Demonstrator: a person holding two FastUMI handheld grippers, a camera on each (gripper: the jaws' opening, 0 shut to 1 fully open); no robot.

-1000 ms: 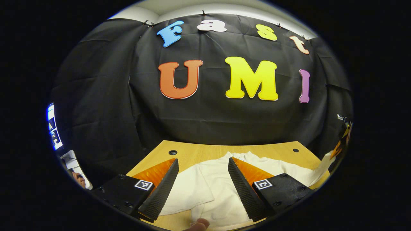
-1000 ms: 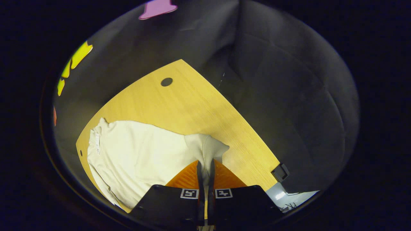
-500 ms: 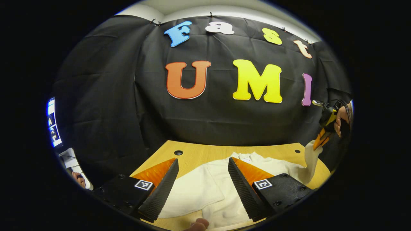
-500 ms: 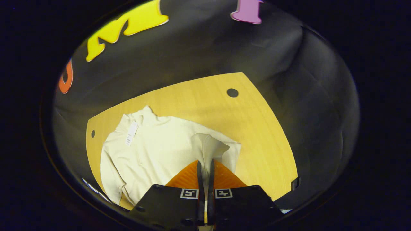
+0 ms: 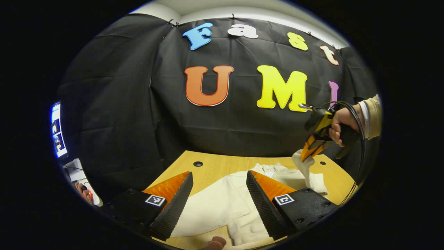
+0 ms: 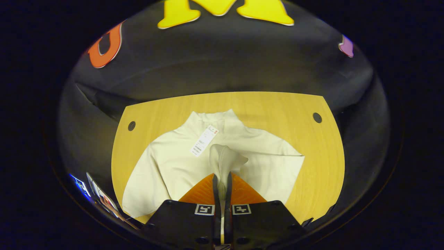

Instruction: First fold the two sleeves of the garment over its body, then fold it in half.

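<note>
The right gripper pinches the sleeve above the garment, mid-table; bare wood at three o'clock. The left gripper hovers, fingers spread, over the near hem.

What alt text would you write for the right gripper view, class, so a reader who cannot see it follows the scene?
The right gripper is shut on a sleeve of a cream garment, holding it up above the garment's body. The garment lies flat on a wooden table with its collar away from the camera and a tag near the neck.
</note>
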